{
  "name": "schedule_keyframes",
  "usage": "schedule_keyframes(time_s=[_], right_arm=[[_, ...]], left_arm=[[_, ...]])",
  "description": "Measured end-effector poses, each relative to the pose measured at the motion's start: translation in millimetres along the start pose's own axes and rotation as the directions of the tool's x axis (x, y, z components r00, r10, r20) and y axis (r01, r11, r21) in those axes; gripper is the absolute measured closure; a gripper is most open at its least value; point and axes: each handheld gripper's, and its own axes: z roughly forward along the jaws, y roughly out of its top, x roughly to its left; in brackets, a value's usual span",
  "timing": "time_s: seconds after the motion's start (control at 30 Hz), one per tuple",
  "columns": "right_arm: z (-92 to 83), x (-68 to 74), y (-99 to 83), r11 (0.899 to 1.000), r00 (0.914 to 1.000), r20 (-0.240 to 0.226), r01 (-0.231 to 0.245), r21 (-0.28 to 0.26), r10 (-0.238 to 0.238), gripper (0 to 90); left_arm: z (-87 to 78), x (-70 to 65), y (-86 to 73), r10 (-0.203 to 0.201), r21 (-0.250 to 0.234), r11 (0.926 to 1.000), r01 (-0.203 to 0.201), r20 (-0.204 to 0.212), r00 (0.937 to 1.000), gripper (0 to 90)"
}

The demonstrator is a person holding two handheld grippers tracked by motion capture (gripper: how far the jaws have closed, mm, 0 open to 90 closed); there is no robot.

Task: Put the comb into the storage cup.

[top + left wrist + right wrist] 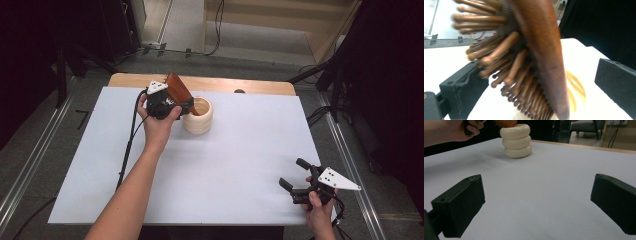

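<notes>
A brown wooden hairbrush stands tilted with its handle down in a cream ribbed cup at the back of the table. My left gripper is at the cup's left side, open, its jaws on either side of the brush. In the left gripper view the brush leans between the two jaws, bristles toward the left one, with a clear gap to the right one; the cup's rim lies below. My right gripper rests open near the front right corner, nothing between its jaws. It faces the cup.
A white sheet covers the table, whose wooden back edge shows behind the cup. A black cable trails from the left gripper down the sheet's left side. Dark stands and floor cables surround the table.
</notes>
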Motion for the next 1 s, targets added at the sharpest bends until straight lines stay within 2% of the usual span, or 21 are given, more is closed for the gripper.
schedule_keyframes(time_s=[0.27,0.4,0.87,1.0], right_arm=[[0.3,0.2,0.0,1.0,1.0,0.001,0.003,0.003,-0.003,0.0],[0.7,0.7,0.1,1.0,1.0,-0.002,0.004,0.007,-0.004,0.0],[1.8,1.7,0.3,1.0,0.9999,0.002,0.013,0.013,-0.013,0.0],[1.8,1.6,0.3,1.0,0.9999,0.0,0.014,0.012,-0.014,0.0]], left_arm=[[-11.9,4.7,0.2,0.016,0.001,0.9999,-0.016,-0.005,0.9999,0.0],[-16.9,5.8,-3.7,0.029,0.01,0.9995,-0.029,-0.001,0.9996,0.0],[-33.7,13.3,-20.0,0.032,0.01,0.9994,-0.032,0.001,0.9995,0.0],[-39.2,11.6,-22.9,0.05,0.012,0.9987,-0.05,0.003,0.9987,0.0]])
